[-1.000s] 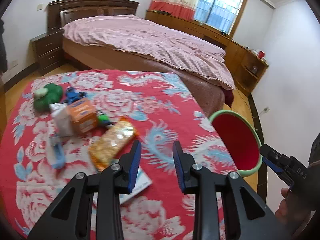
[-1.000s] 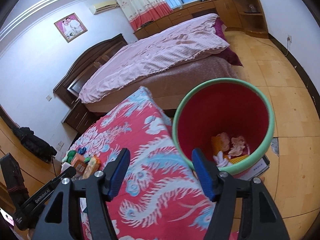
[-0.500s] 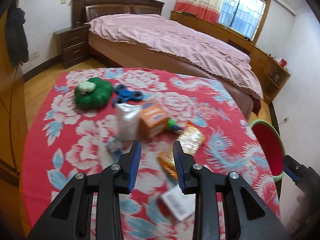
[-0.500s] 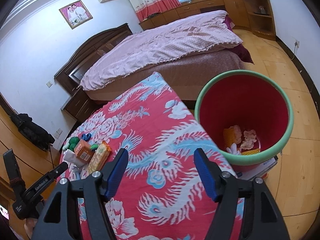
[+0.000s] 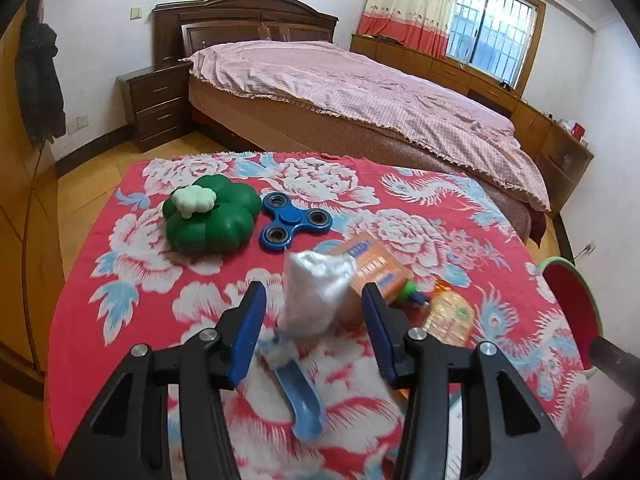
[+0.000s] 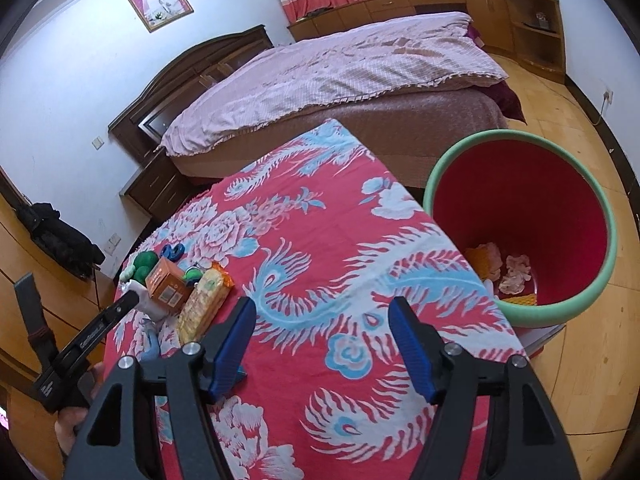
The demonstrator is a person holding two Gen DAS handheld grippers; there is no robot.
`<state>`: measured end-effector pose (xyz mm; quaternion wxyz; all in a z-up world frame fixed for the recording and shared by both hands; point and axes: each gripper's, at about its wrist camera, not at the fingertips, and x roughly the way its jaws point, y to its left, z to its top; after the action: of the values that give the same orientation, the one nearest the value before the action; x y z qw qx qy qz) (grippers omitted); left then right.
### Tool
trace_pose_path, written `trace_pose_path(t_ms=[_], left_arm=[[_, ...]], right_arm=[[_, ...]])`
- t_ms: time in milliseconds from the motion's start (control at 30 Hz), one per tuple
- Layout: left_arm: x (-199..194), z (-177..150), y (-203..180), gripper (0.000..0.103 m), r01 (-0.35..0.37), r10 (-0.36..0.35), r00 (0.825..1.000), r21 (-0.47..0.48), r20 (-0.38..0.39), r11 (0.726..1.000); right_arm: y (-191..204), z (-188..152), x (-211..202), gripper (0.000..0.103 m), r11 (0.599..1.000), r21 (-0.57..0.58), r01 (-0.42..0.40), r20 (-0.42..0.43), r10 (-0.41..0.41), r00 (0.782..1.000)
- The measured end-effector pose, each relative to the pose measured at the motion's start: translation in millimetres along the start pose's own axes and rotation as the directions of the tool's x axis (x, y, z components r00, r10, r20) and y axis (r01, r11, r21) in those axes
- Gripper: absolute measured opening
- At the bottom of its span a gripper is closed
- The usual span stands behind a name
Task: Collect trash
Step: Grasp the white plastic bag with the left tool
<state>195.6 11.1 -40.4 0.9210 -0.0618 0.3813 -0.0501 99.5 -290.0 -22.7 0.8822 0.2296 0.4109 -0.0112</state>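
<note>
A crumpled white plastic bag [image 5: 316, 296] stands on the red floral tablecloth [image 5: 120, 320], between the tips of my open left gripper [image 5: 312, 312], not gripped. Behind it lie an orange carton [image 5: 372, 266] and a yellow snack packet [image 5: 448, 316]; a blue wrapper [image 5: 302, 400] lies under the jaws. My right gripper [image 6: 322, 340] is open and empty over the table's right part. The red bin with a green rim [image 6: 532, 240] stands on the floor beside the table and holds some trash. The carton [image 6: 166, 284] and packet [image 6: 206, 300] also show in the right wrist view.
A green clover-shaped toy [image 5: 210, 216] and a blue fidget spinner [image 5: 294, 222] lie at the table's far left. A bed [image 5: 360, 92] with a pink cover stands behind the table, with a nightstand [image 5: 154, 104] beside it. The bin's rim [image 5: 576, 304] shows at the right.
My left gripper has swung left and forward onto the pile and opened wider around the white bag. My right gripper has drawn back from the bin toward the table.
</note>
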Motion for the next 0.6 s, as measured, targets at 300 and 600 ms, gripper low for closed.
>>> trace_pose_path(t_ms=[300,600], left_arm=[[15,3,11,0.035,0.101,-0.102,0.995,-0.048,-0.011,0.994],[-9,2,17,0.034,0.131,-0.129,0.991,-0.081,0.033,0.988]], right_arm=[[14,2,17,0.071,0.999,-0.032,-0.001,-0.029,0.000,1.000],[40,1,31,0.071,0.996,-0.087,-0.032,-0.056,0.027,0.998]])
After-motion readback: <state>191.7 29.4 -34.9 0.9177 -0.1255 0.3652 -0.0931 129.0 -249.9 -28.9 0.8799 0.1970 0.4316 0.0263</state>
